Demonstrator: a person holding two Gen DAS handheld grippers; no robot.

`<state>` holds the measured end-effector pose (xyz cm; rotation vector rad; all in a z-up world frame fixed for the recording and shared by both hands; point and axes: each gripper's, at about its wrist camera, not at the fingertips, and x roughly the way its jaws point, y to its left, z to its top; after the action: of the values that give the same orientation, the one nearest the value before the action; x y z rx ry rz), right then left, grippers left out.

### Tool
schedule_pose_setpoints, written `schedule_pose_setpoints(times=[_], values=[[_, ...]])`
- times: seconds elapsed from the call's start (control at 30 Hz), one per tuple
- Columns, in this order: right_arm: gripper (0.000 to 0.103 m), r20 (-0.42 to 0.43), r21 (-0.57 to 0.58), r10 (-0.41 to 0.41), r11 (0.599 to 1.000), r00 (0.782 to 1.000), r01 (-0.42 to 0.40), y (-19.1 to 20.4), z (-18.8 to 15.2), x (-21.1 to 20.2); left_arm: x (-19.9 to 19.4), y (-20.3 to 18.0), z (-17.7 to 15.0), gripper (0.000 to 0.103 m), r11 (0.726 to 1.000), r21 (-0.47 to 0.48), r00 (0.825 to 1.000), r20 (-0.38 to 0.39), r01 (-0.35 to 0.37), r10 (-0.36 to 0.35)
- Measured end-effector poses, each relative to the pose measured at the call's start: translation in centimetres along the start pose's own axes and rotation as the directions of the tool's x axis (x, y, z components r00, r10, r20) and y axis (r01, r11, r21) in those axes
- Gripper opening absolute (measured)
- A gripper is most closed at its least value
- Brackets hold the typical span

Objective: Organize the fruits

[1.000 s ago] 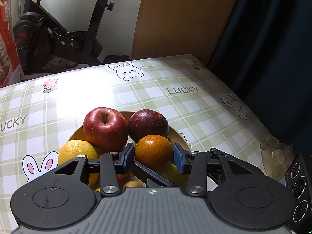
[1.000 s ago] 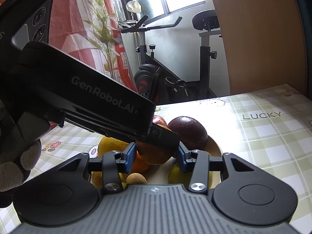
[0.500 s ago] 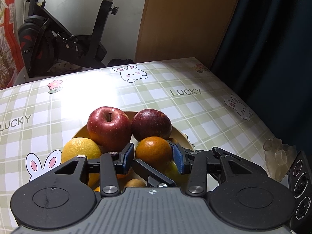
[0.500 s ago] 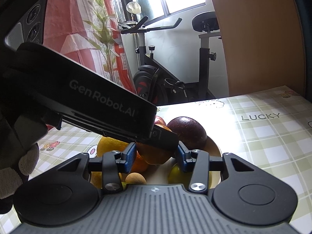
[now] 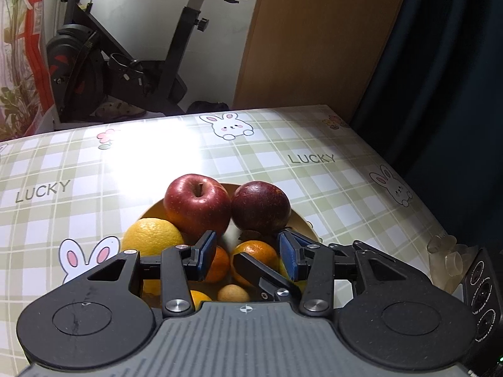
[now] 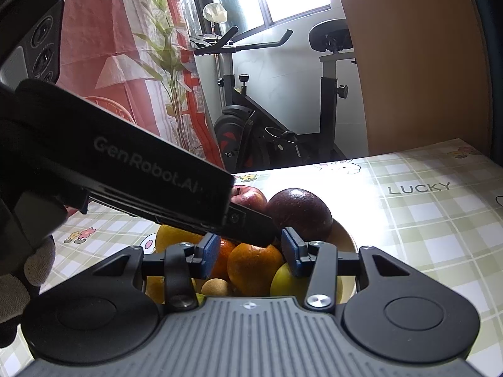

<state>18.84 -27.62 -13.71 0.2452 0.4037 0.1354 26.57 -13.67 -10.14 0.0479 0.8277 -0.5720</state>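
A cream bowl (image 5: pixel 301 223) on the checked table holds a red apple (image 5: pixel 196 207), a dark red fruit (image 5: pixel 261 207), a yellow orange (image 5: pixel 151 235), an orange mandarin (image 5: pixel 254 253) and smaller fruits. My left gripper (image 5: pixel 248 251) is open above the bowl, with the mandarin lying below and between its blue pads, not gripped. My right gripper (image 6: pixel 250 251) is open over the same bowl (image 6: pixel 344 235), and the mandarin (image 6: pixel 254 267) sits under it. The left gripper's body crosses the right wrist view just above the fruit.
The table has a green plaid cloth (image 5: pixel 314 157) with rabbits and "LUCKY". Crumpled clear plastic (image 5: pixel 446 251) lies near the right edge. An exercise bike (image 5: pixel 125 72) stands behind the table. A wooden panel (image 5: pixel 314 40) and dark curtain are at back right.
My left gripper let go of the mandarin, which now rests lower in the bowl, and the gripper has lifted and pulled back. The right gripper stayed almost still.
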Motion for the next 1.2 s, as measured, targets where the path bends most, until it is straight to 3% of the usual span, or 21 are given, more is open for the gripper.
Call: schedule_pose_setpoints(times=[0.13,0.27,0.37,0.5,0.67,0.83,1.03,1.2], values=[[0.052,0.013,0.008,0.004,1.000,1.000,-0.004,-0.2,0.0,-0.3,-2.3,0.8,-0.1,0.054,0.998,-0.036,0.998,0.053,-0.043,0.045],[0.066,0.006,-0.021,-0.022,1.000,1.000,0.022,0.2,0.4,-0.8,-5.1,1.1,-0.1,0.078,0.996,-0.040,0.990,0.117,-0.077,0.081],[0.087,0.029,-0.016,-0.055,0.998,0.998,0.055,0.1,1.3,-1.9,-7.1,1.0,0.0,0.087,0.993,-0.025,0.981,0.153,-0.119,0.121],[0.103,0.062,0.010,-0.064,0.998,0.996,0.063,0.0,3.3,-3.9,-9.0,0.5,-0.6,0.091,0.977,0.020,0.962,0.181,-0.212,0.206],[0.103,0.043,0.031,-0.122,0.992,0.992,0.121,0.8,5.3,-5.7,-11.4,0.1,-1.8,0.091,0.949,0.053,0.932,0.212,-0.310,0.293],[0.103,-0.043,0.052,-0.141,0.988,0.989,0.143,2.2,6.8,-6.9,-14.9,0.9,-2.6,0.091,0.955,0.008,0.925,0.248,-0.298,0.287],[0.103,-0.122,0.034,-0.144,0.988,0.982,0.149,4.8,7.7,-8.9,-18.8,1.3,-3.4,0.091,0.939,-0.039,0.902,0.266,-0.343,0.341],[0.103,-0.164,-0.014,-0.144,0.989,0.976,0.144,7.5,8.0,-10.6,-21.3,1.7,-4.0,0.091,0.930,-0.086,0.895,0.251,-0.358,0.368]])
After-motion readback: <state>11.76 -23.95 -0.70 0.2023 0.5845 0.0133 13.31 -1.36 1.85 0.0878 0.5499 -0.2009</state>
